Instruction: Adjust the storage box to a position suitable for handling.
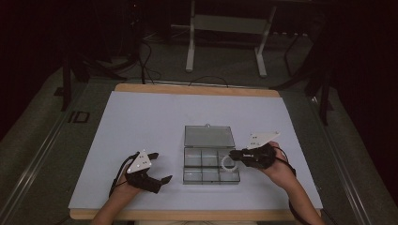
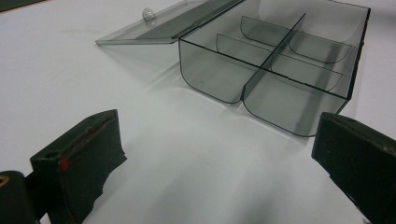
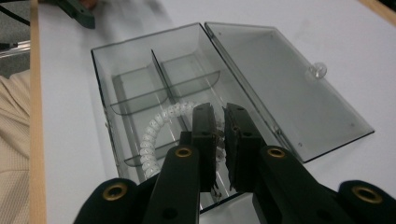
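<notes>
1. The white coil bracelet (image 3: 156,135), a springy spiral ring, hangs over the middle compartment of the right-hand column of the clear compartment box (image 1: 210,166); it seems to lie partly on a divider, though the smoky plastic makes that hard to confirm.
2. The right gripper (image 3: 219,123) has its jaws nearly together, clamped on one side of the bracelet, with the rest of the loop curving away to the left in the right gripper view.
3. The bracelet is probably very light, soft and stretchy, so it will likely sag and spring back rather than keep its shape. A pinch on a single strand of the coil is the sensible hold; squeezing harder would only flatten it.
4. The box is thin, stiff plastic and probably light enough to slide if nudged. Its hinged lid (image 1: 209,136) lies open flat toward the table's far edge, with a small clasp at its rim.
5. The box sits near the middle of the white table (image 1: 141,122), somewhat closer to the near edge.
6. The left gripper (image 1: 159,168) rests on the table toward the near-left corner, well apart from the box, jaws spread wide with nothing between them.
</notes>
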The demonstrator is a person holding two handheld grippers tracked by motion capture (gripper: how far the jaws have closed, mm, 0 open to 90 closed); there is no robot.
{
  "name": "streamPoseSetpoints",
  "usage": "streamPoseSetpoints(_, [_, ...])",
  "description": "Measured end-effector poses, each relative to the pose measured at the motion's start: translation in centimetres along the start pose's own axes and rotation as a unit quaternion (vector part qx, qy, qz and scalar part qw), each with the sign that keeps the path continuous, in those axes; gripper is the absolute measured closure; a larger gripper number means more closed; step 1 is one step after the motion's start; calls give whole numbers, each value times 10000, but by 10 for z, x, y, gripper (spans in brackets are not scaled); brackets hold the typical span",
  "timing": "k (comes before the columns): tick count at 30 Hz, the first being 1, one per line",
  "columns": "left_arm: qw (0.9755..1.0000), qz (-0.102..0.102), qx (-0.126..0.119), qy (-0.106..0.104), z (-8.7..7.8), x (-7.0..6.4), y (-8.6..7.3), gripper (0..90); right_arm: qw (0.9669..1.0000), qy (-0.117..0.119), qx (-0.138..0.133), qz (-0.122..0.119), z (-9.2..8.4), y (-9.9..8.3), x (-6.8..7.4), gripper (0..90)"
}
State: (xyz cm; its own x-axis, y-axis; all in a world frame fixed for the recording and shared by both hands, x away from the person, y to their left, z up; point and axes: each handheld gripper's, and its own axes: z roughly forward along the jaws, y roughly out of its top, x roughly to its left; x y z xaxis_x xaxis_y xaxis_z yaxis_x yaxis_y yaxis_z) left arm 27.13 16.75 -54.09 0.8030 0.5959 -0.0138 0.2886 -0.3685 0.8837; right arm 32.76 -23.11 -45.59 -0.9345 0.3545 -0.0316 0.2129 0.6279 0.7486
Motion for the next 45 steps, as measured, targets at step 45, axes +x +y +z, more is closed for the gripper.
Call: streamPoseSetpoints(45, [9997,233,51,-24,2,-3,2,21,9981,73,608,-67,26,-25,12,731])
